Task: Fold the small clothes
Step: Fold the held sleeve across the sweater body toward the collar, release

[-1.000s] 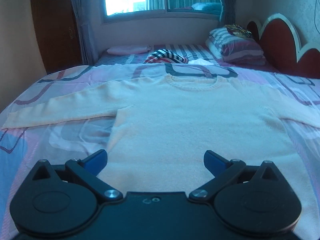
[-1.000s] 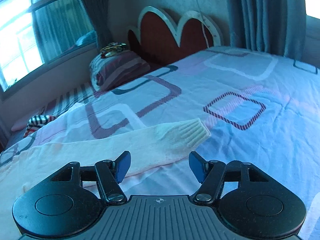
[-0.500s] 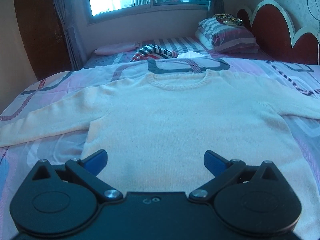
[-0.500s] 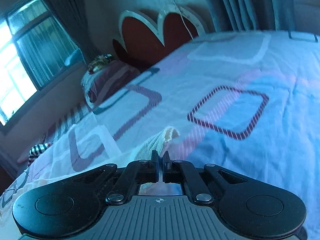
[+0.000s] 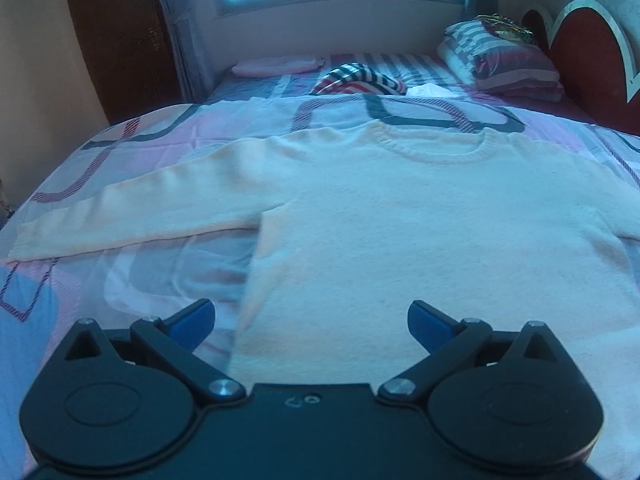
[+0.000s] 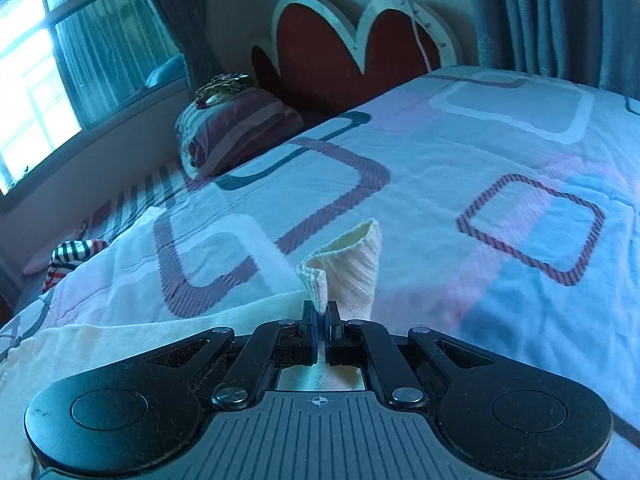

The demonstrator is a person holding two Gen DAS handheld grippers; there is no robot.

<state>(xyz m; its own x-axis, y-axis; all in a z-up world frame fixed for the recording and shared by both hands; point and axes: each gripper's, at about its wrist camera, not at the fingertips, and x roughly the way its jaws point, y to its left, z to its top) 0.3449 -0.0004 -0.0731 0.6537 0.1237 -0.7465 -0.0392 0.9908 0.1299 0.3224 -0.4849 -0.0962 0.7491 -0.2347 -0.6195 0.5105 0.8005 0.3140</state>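
A bedspread (image 5: 120, 288) patterned with rounded rectangles in pink, blue and grey is being seen spread over a wide bed, and a dark red scalloped headboard (image 6: 320, 52) with a pale rim is being shown at the bed's head. A pale cream sweater (image 5: 420, 216) is being displayed lying flat on the bedspread, neckline toward the far side, its body filling the middle of the left wrist view and one sleeve (image 5: 132, 212) being stretched out to the left, flat on the cover. A striped pillow (image 5: 508, 60) is being seen stacked near the headboard, with a small gold-coloured object on top that cannot be made out, and a striped garment (image 5: 360, 80) in red, white and dark is being seen bunched beyond the sweater's collar. The left gripper (image 5: 311, 322) is being held over the sweater's lower left edge with its blue-tipped jaws spread wide and nothing between them. The sweater's other ribbed cuff (image 6: 352, 268) is being pinched by the right gripper (image 6: 321, 320), whose jaws are being pressed almost together on the knit; the cuff is being held curled and raised off the bedspread just beyond the fingertips.
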